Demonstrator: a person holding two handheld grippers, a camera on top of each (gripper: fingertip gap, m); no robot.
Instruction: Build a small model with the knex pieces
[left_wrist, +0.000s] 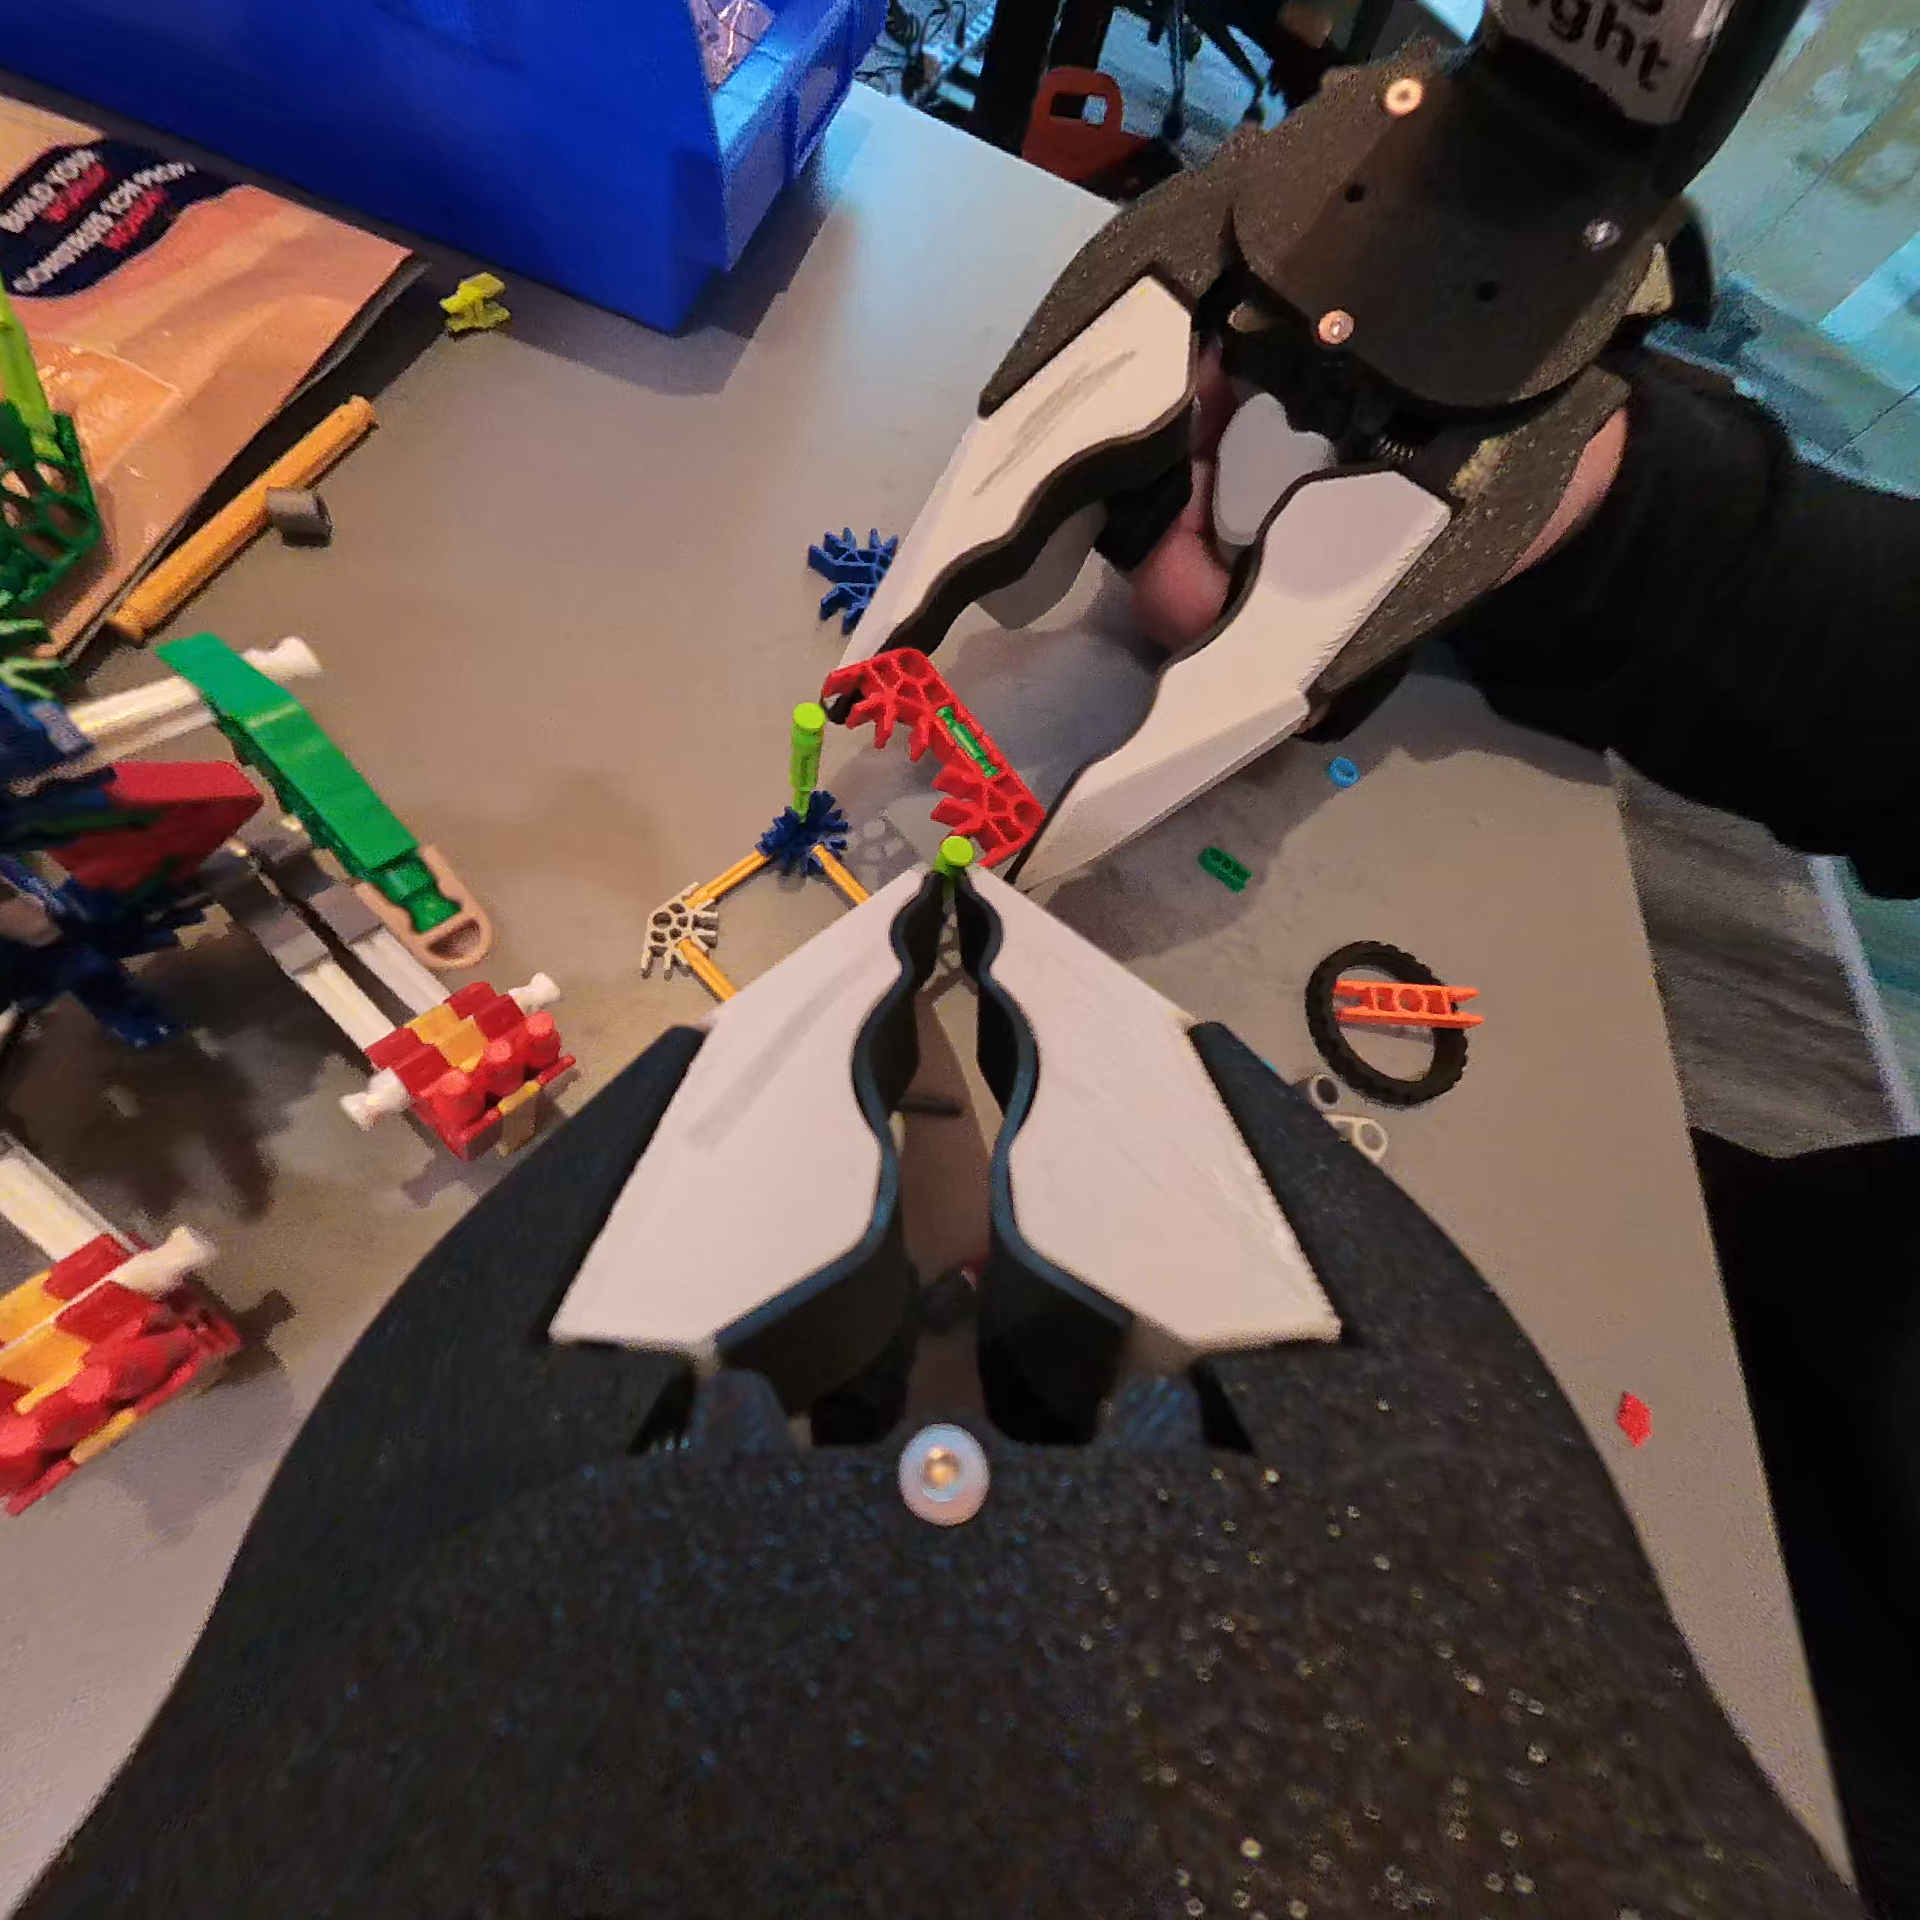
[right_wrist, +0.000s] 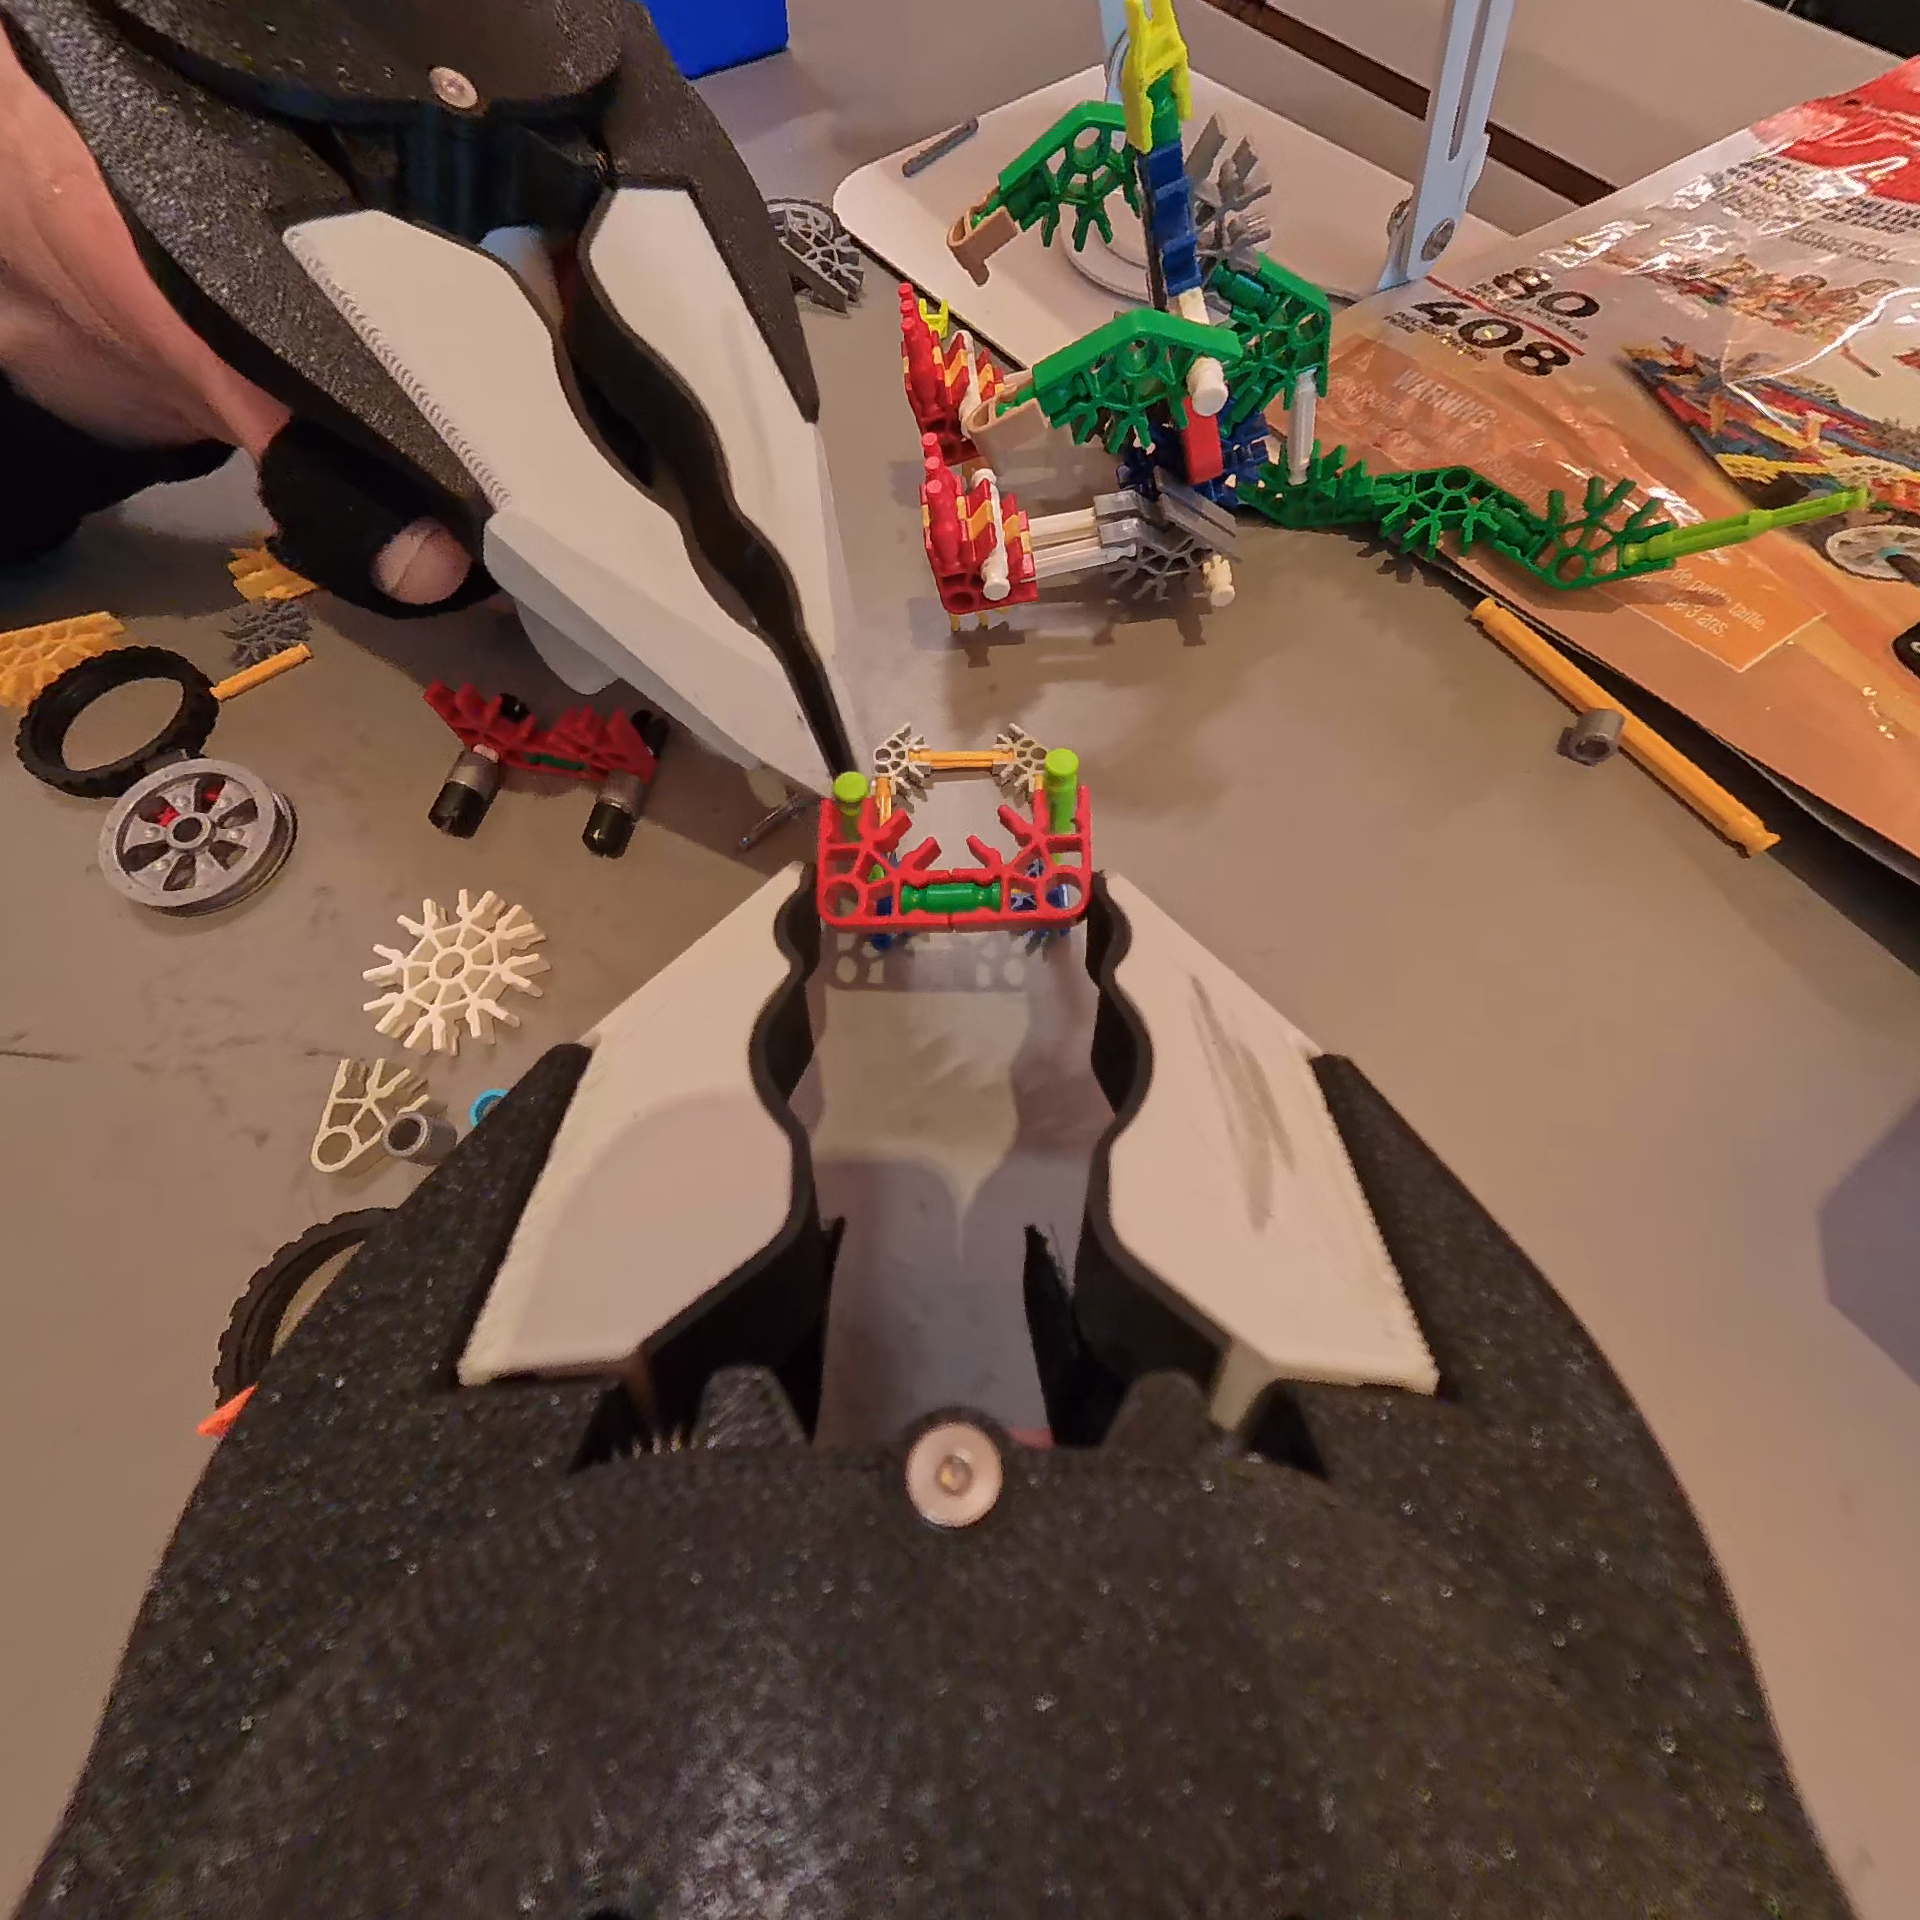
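A small construction-toy frame stands on the grey table: blue connectors, yellow rods and a grey connector. Two lime rods stand upright on it. My left gripper is shut on the tip of the nearer lime rod; in the right wrist view it comes in from the upper left. My right gripper is shut on the two ends of a red connector pair joined by a green rod, held against the lime rods. The left wrist view shows it gripping that red pair.
A larger green, red and blue model stands behind the frame, next to a booklet in a bag. A blue bin is at the back. Loose parts lie around: a white connector, a grey wheel, tyres, a yellow rod. My left and right fingertips are right by each other.
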